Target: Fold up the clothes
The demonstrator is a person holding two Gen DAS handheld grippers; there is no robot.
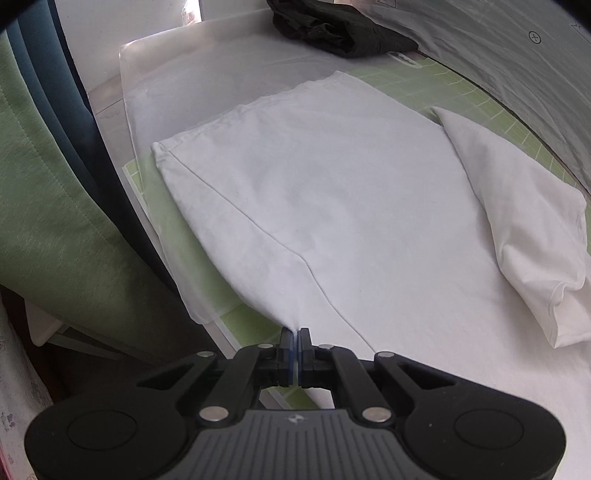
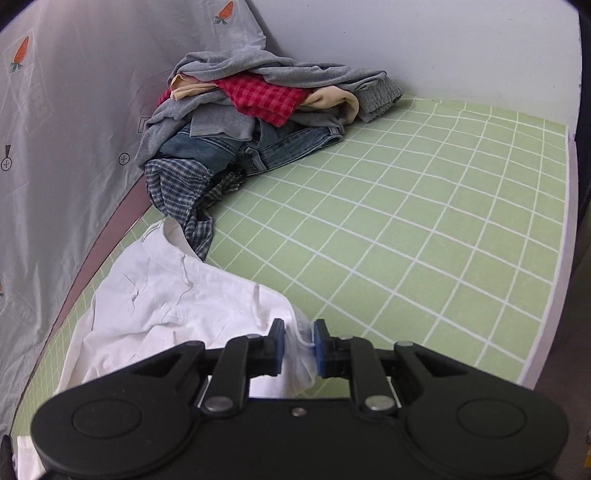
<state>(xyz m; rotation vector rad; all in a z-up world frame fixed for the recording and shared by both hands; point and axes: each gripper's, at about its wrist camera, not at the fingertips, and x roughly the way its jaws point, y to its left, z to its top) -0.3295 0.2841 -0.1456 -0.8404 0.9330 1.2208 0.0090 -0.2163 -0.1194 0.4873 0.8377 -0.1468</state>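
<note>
White garment (image 1: 332, 206): thin woven or knit cotton by the look of it, spread across the green grid mat (image 2: 406, 229), one side already turned in as a rolled fold at the right of the left wrist view; judged light, limp and unable to hold a shape unaided; low slip on the mat, no fragility. Left gripper (image 1: 294, 338): jaws pressed together on a near edge of the cloth, fabric pinched into a peak. Right gripper (image 2: 299, 341): jaws at a narrow gap with a bunched white fold between them (whether the pads bite firmly, cannot tell). Best hold: hems and corners, both grips kept taut so the panel does not sag. Unsorted pile (image 2: 258, 110): far left on the mat, greys, red check, denim, plaid. Dark garment (image 1: 340, 33): far end, bundled.
</note>
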